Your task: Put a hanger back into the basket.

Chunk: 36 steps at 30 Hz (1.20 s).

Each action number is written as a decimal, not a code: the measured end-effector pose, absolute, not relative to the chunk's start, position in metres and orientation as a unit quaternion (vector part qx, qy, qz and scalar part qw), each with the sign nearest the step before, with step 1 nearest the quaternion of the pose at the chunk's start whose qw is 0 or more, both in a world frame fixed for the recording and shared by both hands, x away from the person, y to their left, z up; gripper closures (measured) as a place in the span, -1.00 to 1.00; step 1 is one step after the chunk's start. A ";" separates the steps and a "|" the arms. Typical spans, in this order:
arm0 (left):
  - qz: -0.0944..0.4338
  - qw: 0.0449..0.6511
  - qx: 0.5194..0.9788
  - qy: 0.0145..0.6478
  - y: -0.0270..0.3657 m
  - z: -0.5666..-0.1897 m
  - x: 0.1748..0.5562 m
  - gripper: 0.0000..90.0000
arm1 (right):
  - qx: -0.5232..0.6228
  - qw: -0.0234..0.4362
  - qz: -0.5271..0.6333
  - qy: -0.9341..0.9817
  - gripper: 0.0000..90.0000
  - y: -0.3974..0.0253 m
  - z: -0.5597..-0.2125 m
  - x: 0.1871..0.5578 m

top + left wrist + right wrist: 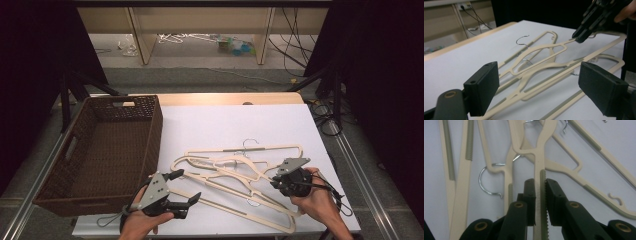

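Right gripper (540, 202) fingers pinch hanger (539, 157); left gripper (544, 87) gapes.

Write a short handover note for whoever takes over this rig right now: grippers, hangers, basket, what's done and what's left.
Right gripper: shut on the ribbed bar of one cream hanger in the pile.
Left gripper: open, holding nothing, at the pile's near-left edge.
Hangers: tangled together on the white table.
Wicker basket: left of the pile, no hanger visible inside.
Done: one hanger gripped.
Left: probably free it and move the hangers over.
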<state>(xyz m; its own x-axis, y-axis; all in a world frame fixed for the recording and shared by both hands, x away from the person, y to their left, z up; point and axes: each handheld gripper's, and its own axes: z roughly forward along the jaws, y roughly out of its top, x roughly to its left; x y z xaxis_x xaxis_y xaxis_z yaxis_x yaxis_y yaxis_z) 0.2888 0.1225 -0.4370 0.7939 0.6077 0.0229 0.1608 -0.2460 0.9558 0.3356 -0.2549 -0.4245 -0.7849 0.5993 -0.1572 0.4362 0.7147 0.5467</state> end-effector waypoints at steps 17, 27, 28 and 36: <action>0.143 0.431 0.848 0.274 0.039 -0.457 0.363 -0.49 | 0.251 0.171 0.249 0.920 0.77 -0.257 -0.414 0.310; 0.135 0.408 0.863 0.266 0.028 -0.463 0.384 -0.24 | 0.243 0.166 0.239 0.925 0.77 -0.257 -0.407 0.304; 0.136 0.402 0.866 0.264 0.027 -0.464 0.385 -0.22 | 0.242 0.167 0.238 0.925 0.77 -0.257 -0.407 0.304; 0.137 0.375 0.884 0.243 0.014 -0.470 0.394 0.01 | 0.239 0.168 0.238 0.926 0.77 -0.258 -0.406 0.302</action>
